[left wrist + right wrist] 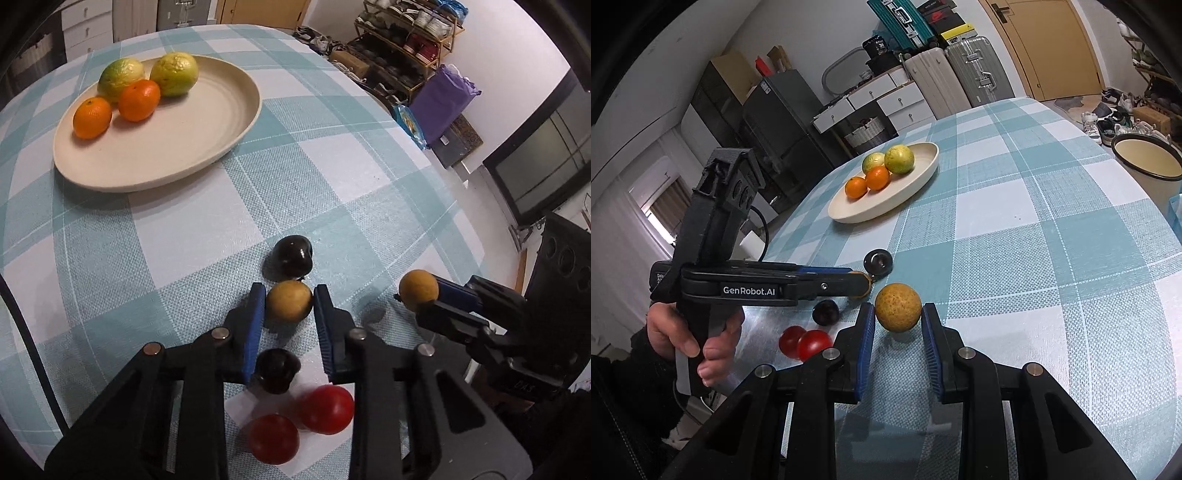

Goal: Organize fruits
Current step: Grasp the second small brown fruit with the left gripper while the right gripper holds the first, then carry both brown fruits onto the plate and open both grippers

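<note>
Two tomatoes (299,424) nearest; two plums (293,255); left gripper (290,301), right gripper (898,312) each pinching one brown fruit.

Both views are evenly and fairly brightly lit from overhead indoor light. Soft, short shadows lie just under the round cream plate (236,122) and the small fruits on the teal-and-white checked tablecloth (332,166). A pale sheen of glare lies on the cloth at the near left of the right wrist view (764,332). The glossy dark plums (293,256) carry small white highlights. Strong fisheye bending curves the table edge and walls, with black vignetting in the corners. Focus is sharp overall; the nearest gripper arms look slightly soft.
</note>
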